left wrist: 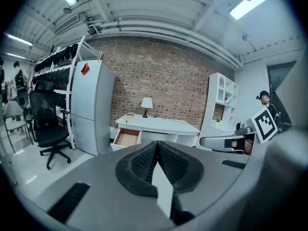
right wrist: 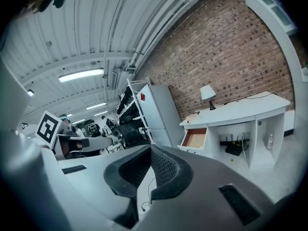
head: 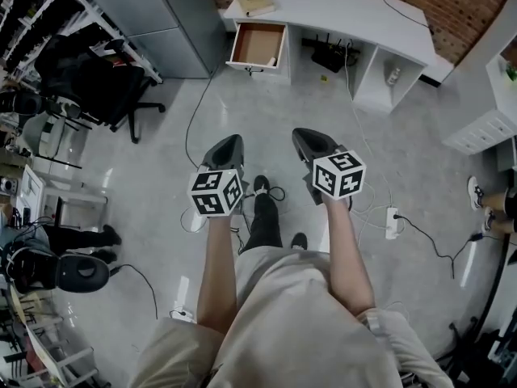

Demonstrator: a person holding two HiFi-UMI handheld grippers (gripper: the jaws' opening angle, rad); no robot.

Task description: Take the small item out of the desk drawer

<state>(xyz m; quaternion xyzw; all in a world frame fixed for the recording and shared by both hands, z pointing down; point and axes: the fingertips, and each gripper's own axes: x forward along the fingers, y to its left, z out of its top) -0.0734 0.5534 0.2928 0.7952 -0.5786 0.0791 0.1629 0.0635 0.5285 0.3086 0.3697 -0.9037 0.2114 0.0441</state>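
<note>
The white desk stands far ahead by the brick wall, and its left drawer is pulled out. The drawer's brown inside shows, but no small item can be made out from here. Both grippers hang at waist height over the floor, well short of the desk. My left gripper is shut with nothing between its pads. My right gripper is also shut and empty. The drawer lies straight ahead in both gripper views.
A flat box and a lamp sit on the desk, with a router beneath it. A grey fridge and a black office chair stand to the left. Cables and a power strip lie on the floor at right, near white shelving.
</note>
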